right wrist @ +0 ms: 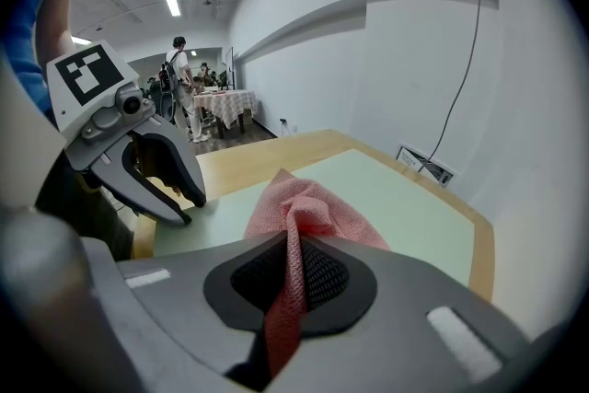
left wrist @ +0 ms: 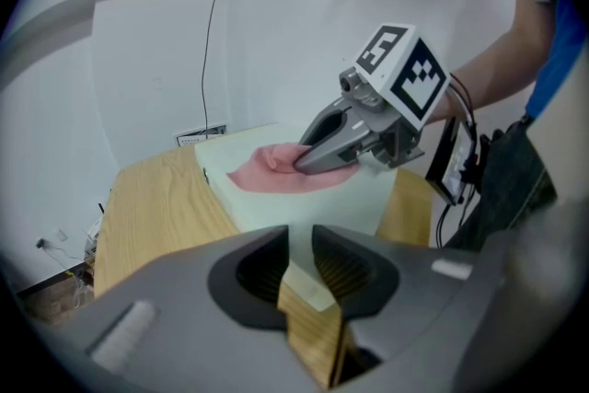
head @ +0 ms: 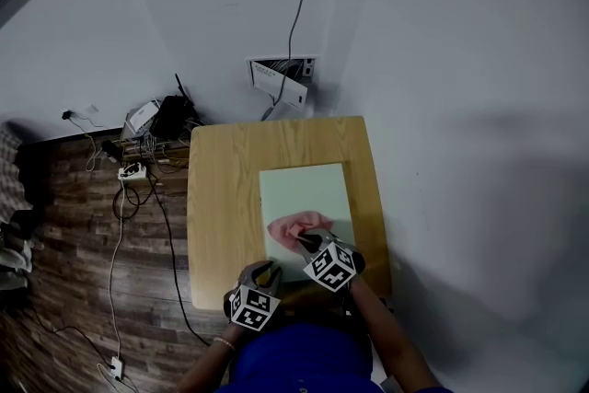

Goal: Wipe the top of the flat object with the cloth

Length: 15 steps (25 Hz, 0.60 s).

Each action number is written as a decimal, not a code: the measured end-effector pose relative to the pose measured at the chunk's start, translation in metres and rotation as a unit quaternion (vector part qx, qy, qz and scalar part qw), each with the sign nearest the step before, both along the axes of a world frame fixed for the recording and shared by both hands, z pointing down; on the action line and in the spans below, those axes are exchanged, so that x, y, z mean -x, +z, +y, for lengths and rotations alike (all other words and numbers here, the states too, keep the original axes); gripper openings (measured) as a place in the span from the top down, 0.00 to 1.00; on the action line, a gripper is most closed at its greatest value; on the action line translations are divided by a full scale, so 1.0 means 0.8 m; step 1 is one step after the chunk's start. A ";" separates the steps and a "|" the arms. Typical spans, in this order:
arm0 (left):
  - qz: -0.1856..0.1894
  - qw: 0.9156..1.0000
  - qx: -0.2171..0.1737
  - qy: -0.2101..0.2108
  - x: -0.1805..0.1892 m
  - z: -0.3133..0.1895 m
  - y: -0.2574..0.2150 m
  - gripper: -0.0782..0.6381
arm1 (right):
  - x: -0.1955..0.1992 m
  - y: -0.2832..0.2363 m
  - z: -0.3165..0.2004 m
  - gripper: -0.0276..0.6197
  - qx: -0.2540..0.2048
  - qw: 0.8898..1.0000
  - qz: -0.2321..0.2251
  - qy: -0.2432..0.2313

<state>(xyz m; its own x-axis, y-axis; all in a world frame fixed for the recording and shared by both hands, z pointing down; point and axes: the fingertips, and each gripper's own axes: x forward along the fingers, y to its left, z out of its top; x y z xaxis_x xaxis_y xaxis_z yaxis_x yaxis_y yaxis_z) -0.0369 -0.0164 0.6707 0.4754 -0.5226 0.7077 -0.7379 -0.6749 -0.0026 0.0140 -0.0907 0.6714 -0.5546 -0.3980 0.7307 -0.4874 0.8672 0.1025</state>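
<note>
A pale green flat board [head: 304,184] lies on a wooden table [head: 221,198]. On its near half sits a bunched pink cloth [head: 293,224]. My right gripper [head: 304,241] is shut on the cloth's near end; in the right gripper view a fold of cloth [right wrist: 308,207] runs down between the jaws [right wrist: 293,271]. My left gripper [head: 267,269] is at the board's near left corner. Its jaws [left wrist: 296,267] stand slightly apart, with that corner and the table edge showing in the gap. The left gripper view also shows the right gripper [left wrist: 299,166] resting on the cloth [left wrist: 267,170].
The table's front edge is just below both grippers. On the wood floor to the left lie a power strip [head: 133,170] and tangled cables. A wall box [head: 283,78] with a hanging cable sits behind the table. A white wall runs along the right.
</note>
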 end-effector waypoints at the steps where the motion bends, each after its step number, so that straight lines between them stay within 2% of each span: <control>1: 0.000 1.000 0.000 0.000 0.000 -0.001 0.000 0.78 | -0.005 0.001 -0.001 0.93 0.001 1.000 0.001 0.004; 15: -0.006 1.000 -0.002 -0.003 -0.003 0.000 0.000 0.78 | -0.066 0.003 -0.002 0.93 0.004 0.999 0.018 0.039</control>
